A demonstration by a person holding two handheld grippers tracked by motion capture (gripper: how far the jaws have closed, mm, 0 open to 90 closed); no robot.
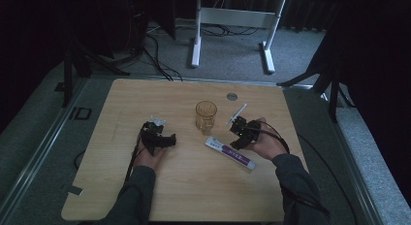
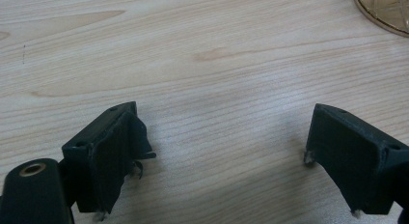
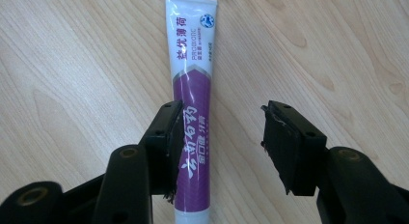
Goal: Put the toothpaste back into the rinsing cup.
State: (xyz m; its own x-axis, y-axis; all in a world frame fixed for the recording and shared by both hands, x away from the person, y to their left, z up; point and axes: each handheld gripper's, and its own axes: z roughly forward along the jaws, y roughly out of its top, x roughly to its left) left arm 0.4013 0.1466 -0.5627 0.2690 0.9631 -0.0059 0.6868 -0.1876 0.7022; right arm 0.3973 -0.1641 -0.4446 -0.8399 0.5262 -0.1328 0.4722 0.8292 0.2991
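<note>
A white and purple toothpaste tube (image 1: 229, 152) lies flat on the wooden table (image 1: 194, 186), right of centre. In the right gripper view the tube (image 3: 191, 89) runs lengthwise between the jaws of my open right gripper (image 3: 219, 147), close against the left jaw, with a gap to the right jaw. From above, the right gripper (image 1: 241, 135) hovers at the tube's far side. An amber glass (image 1: 206, 116) stands upright mid-table. My left gripper (image 1: 162, 137) sits left of the glass; in its own view it (image 2: 217, 156) is wide open over bare wood, the glass's base (image 2: 386, 11) at the top right.
A white toothbrush-like stick (image 1: 236, 113) lies right of the glass. A small round grommet (image 1: 232, 96) sits near the table's far edge. A crumpled white bit (image 1: 157, 120) lies by the left gripper. A white desk frame (image 1: 232, 21) stands on the floor beyond.
</note>
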